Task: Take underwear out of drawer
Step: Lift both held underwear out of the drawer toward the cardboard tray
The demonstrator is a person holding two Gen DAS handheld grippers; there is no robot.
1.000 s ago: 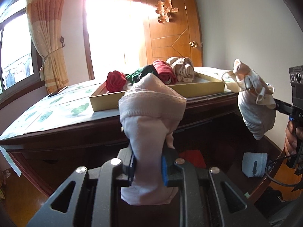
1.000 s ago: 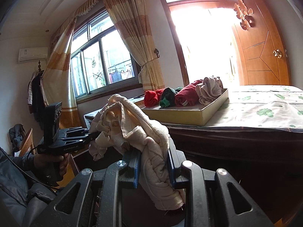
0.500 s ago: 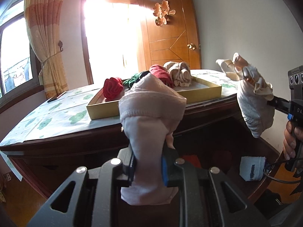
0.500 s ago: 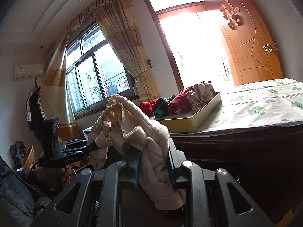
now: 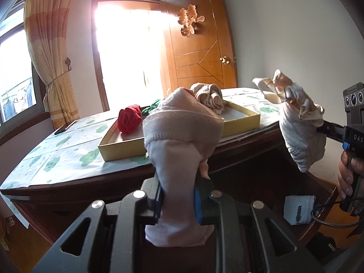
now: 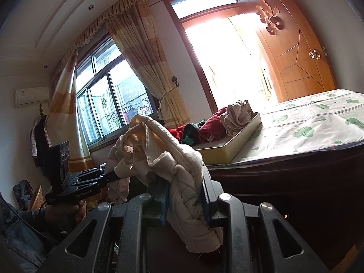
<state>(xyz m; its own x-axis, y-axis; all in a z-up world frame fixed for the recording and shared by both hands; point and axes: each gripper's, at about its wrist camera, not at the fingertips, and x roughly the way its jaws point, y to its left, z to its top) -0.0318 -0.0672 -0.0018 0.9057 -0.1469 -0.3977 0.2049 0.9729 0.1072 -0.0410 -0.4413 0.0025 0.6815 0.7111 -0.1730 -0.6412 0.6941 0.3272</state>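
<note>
The left tongs [image 5: 178,201] are clamped tight on a pale pink pair of underwear [image 5: 179,145], which stands up between the blue pads with its waistband fanned out on top. The right tongs [image 6: 184,202] are pinched on a cream quilted pair of underwear [image 6: 179,173], bunched and drooping over the front of the jaws. Both garments hang in the air, clear of the open drawer [image 5: 318,218] below, where a folded blue-grey cloth [image 5: 298,209] lies in the corner. A hand [image 5: 347,177] grips the right tool's handle.

Just beyond is the dark wooden counter [image 5: 75,188], covered by a white cloth with green prints [image 5: 68,147]. On it sits a shallow yellow box [image 5: 241,122] holding rolled garments: red [image 5: 129,118], green [image 5: 152,108] and beige [image 5: 209,96].

Behind are an open wooden door [image 5: 200,52] with a paper ornament, a bright doorway, a tied curtain [image 5: 52,68], windows and a wall air conditioner [image 6: 31,95].
</note>
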